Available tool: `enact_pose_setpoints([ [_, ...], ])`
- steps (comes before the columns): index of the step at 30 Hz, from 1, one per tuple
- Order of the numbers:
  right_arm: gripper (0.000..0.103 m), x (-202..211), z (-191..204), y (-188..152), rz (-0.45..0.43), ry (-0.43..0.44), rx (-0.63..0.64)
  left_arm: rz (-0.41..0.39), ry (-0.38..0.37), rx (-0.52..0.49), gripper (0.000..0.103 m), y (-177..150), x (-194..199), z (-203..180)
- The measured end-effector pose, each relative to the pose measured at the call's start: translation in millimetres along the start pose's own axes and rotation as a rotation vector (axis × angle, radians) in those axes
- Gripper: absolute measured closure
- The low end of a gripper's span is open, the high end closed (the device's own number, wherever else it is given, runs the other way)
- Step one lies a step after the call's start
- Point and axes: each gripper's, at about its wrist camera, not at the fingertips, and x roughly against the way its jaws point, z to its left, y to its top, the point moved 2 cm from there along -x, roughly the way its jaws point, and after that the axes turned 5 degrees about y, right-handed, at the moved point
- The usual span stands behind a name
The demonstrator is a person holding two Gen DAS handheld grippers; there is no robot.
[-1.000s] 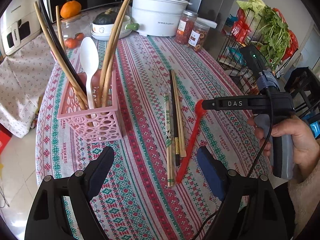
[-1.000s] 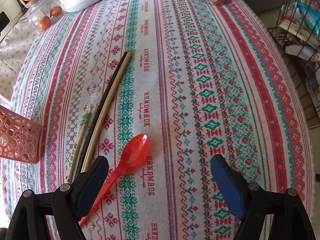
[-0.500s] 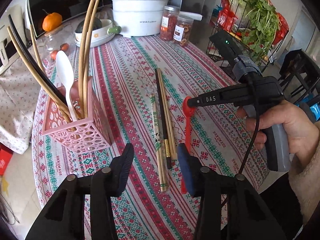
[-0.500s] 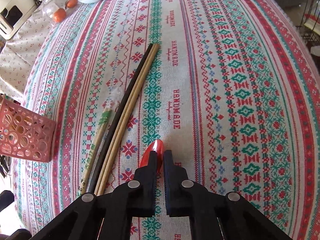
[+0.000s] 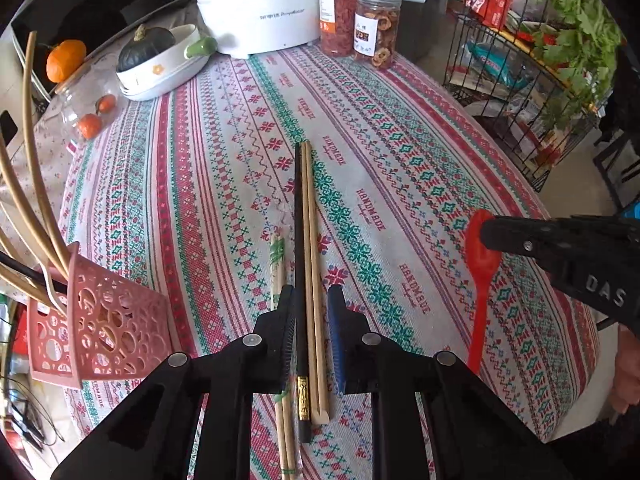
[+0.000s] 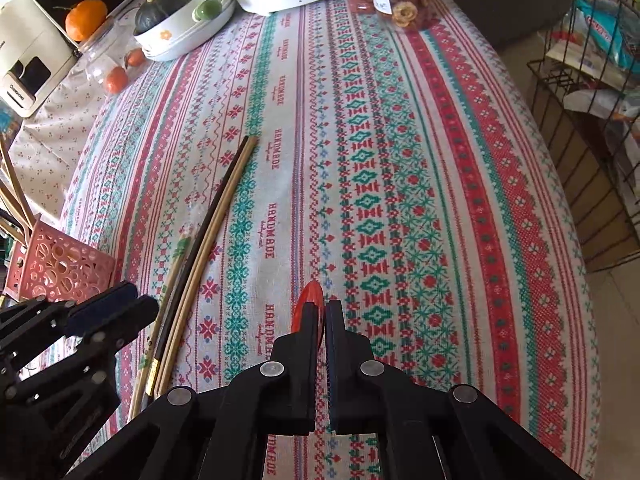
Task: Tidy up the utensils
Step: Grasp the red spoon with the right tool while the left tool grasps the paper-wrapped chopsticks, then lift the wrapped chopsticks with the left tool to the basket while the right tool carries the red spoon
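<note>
1. Right gripper (image 6: pixel 320 312): jaws pressed together on the bowl of the red plastic spoon (image 5: pixel 480 276), gripped edge-on; the handle trails toward 6 o'clock in the left wrist view. Risk: a thin, slick bowl held at one end may pivot or slide out when swung toward the holder.
2. Left gripper (image 5: pixel 312 308): jaws partly closed astride the black chopstick (image 5: pixel 298 240) and the pair of wooden chopsticks (image 5: pixel 312 240); cannot tell whether the pads touch them yet. Risk: three loose sticks may splay, or one may stay behind.
3. Paper-sleeved chopsticks (image 5: pixel 277 264) lie just beside the left finger (image 5: pixel 286 320), at 9 o'clock of the bundle; the closing jaw could nudge or trap them.
4. Pink perforated holder (image 5: pixel 112 320) at 8 o'clock, already crowded with long chopsticks leaning outward; adding more could tip it.
5. Surface: striped woven tablecloth (image 5: pixel 380 152), soft, may bunch under the fingertips.
6. Room: white cooker pot (image 5: pixel 256 8) and two jars (image 5: pixel 360 20) at 12 o'clock, wire rack of greens (image 5: pixel 540 80) at 2 o'clock.
</note>
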Motion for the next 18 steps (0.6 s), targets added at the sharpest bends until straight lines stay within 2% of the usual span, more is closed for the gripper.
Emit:
enact_pose_setpoints([
  [5,0.101,-2,9,9,-0.007,0.035,0.019,0.066,0.071,0.038,0.087,18,-28,8],
  [10,0.101,-4,10,11,0.0,0.047,0.024,0.139,0.068,0.077,0.089,21,-51,17],
  [16,0.101,-5,13,9,0.011,0.042,0.036,0.174,0.037,0.078,0.089,25,-56,21],
  [17,0.101,-5,13,9,0.011,0.039,0.039,0.182,0.025,0.076,0.094,25,-56,21],
  [18,0.101,-4,14,9,0.008,0.035,0.04,0.185,0.025,0.067,0.094,25,-55,20],
])
